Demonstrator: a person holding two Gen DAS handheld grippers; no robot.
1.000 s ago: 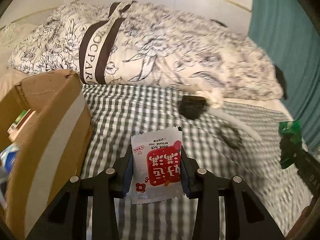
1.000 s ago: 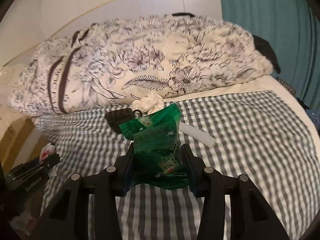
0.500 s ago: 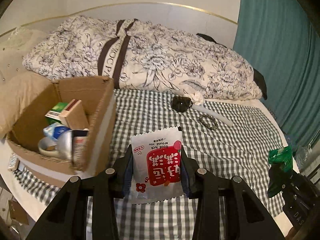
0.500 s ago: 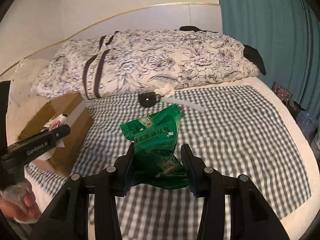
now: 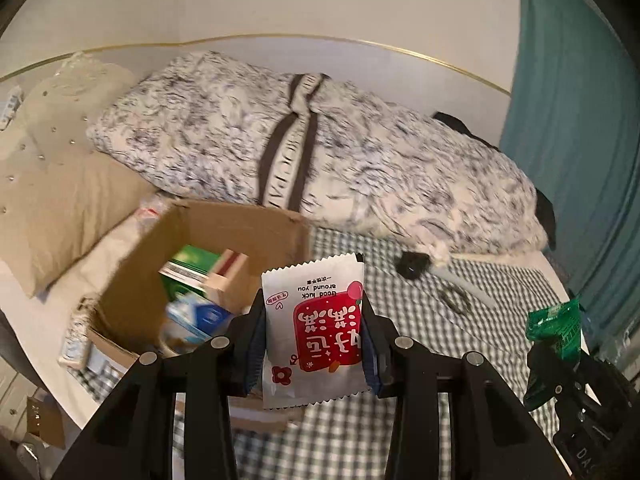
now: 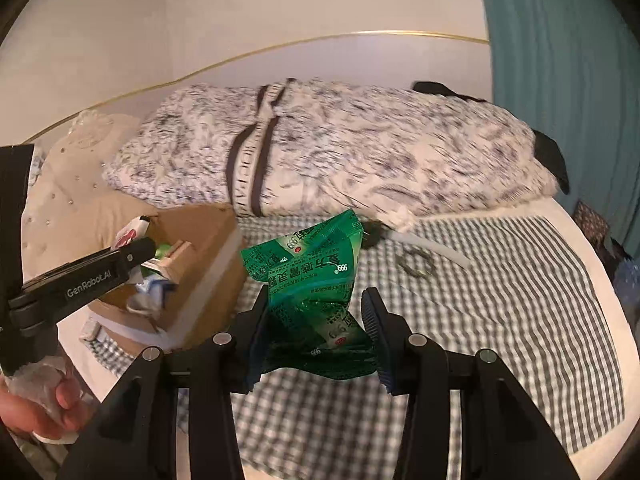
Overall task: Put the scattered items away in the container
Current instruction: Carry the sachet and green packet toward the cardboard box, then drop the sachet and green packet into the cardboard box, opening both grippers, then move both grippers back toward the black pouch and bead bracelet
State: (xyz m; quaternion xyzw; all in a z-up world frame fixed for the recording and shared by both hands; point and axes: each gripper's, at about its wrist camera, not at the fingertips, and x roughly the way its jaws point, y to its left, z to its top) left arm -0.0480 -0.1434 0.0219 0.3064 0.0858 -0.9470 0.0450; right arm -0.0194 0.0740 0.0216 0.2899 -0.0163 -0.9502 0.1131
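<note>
Snack sachet, white plastic with a red panel [image 5: 316,328], sits clamped between the fingers of the left tongs [image 5: 314,344], carried just at the near right corner of the open brown cardboard box [image 5: 240,220] on the bed. It looks to me only partly over the opening; let go here and it could catch the near wall of the box and slide onto the grey-and-white checked bedcover [image 5: 400,432] beside it.

The right tongs [image 6: 316,332] are another worry. A crumpled green foil packet [image 6: 308,272] stands between their fingers, pressed against the left finger, while a gap shows at the right one, so I cannot tell whether it is truly pinched. It hangs over the bedcover, well to the right of the box. A quick swing toward the box might shake it loose.

Inside the box lie a green carton [image 5: 192,268] and a blue-and-white pack [image 5: 200,316], piled unevenly, so a flat sachet may land propped against them instead of settling. The two tools also converge on one opening and could knock together.
</note>
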